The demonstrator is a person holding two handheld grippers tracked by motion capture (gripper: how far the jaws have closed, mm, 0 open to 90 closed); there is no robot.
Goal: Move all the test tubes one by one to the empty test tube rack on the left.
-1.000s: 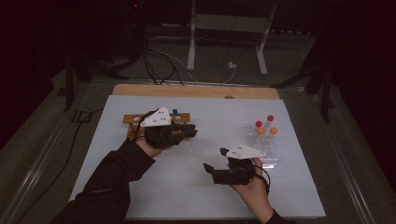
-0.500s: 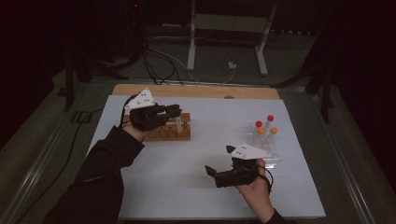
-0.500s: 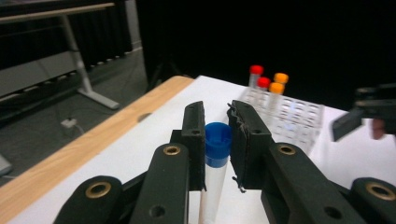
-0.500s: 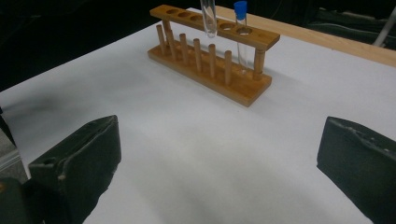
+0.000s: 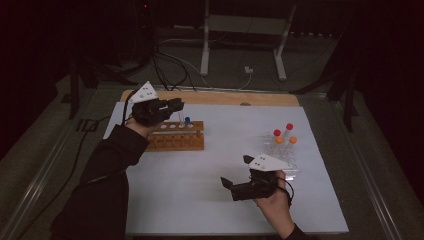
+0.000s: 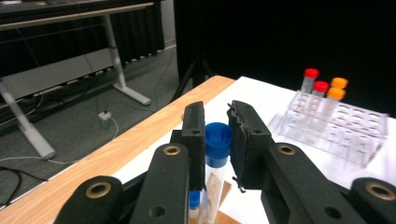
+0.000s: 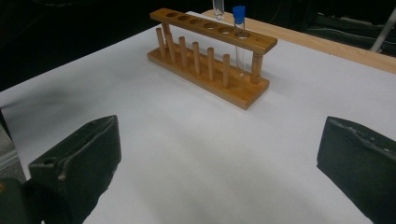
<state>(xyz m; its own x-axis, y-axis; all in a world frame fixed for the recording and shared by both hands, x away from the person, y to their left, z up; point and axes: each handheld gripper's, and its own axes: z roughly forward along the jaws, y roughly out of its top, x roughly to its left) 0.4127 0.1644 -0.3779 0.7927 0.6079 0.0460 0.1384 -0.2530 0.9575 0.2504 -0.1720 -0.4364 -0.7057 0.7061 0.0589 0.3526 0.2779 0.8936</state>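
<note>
Black claws (image 5: pixel 176 105), brass screws, dark sleeve (image 5: pixel 107 170)

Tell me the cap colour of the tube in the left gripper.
Blue; the tube shows best in the left gripper view.

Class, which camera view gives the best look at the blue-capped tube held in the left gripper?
The left gripper view: the held tube fills the middle, its blue cap clamped between the left gripper jaws. The high view shows it as a thin sliver above the wooden rack. The right gripper view catches its glass bottom end at the top edge.
</note>
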